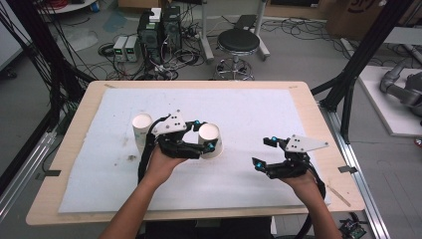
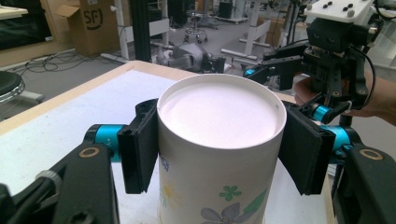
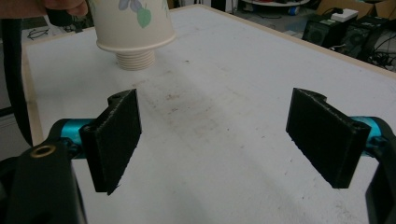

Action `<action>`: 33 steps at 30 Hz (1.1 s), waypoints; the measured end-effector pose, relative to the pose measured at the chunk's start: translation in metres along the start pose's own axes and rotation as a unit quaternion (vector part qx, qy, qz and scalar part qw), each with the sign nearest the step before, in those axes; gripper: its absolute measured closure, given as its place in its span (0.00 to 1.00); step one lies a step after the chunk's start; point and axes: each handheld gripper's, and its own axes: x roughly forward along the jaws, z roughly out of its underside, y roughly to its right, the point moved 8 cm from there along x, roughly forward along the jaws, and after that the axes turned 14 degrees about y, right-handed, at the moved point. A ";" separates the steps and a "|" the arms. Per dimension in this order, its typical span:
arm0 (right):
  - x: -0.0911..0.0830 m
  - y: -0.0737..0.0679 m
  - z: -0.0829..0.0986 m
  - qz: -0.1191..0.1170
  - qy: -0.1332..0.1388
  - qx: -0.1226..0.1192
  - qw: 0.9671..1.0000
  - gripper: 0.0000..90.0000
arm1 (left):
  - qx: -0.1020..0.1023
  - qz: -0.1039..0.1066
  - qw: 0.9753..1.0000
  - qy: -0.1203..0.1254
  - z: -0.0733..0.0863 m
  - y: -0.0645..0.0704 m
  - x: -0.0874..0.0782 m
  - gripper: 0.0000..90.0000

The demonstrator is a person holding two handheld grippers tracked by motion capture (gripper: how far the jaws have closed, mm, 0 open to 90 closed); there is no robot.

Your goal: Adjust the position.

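1. We have our left gripper [image 1: 203, 135] clamped on an upturned paper cup [image 2: 219, 154]; in the left gripper view both pads press its sides just under the flat base.
2. That flowered cup sits near the middle of the white mat [image 1: 249, 109] on the bench [image 1: 308, 99]. In the right gripper view it rides above a ribbed stack of nested cups [image 3: 135, 59], so we judge we are peeling the top cup off the stack.
3. A second upturned cup [image 1: 142, 128] stands just left of our left hand.
4. Our right gripper [image 1: 266, 152] hangs with its jaws wide apart over bare mat, well apart from the cups.
5. Next, we judge, comes a straight lift, perhaps with the right gripper steadying the stack.
6. How many cups are nested is hard to make out, and the cup's rim is cut off in the left gripper view.
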 end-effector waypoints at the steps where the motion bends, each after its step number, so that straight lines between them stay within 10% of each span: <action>1: 0.000 0.000 0.000 0.000 0.000 0.000 1.000 0.20 | 0.001 0.002 1.000 -0.002 0.001 0.000 0.000 0.39; 33: 0.044 -0.050 -0.013 -0.128 0.010 -0.007 0.992 0.21 | 0.002 0.083 0.997 -0.009 0.009 0.030 0.007 0.39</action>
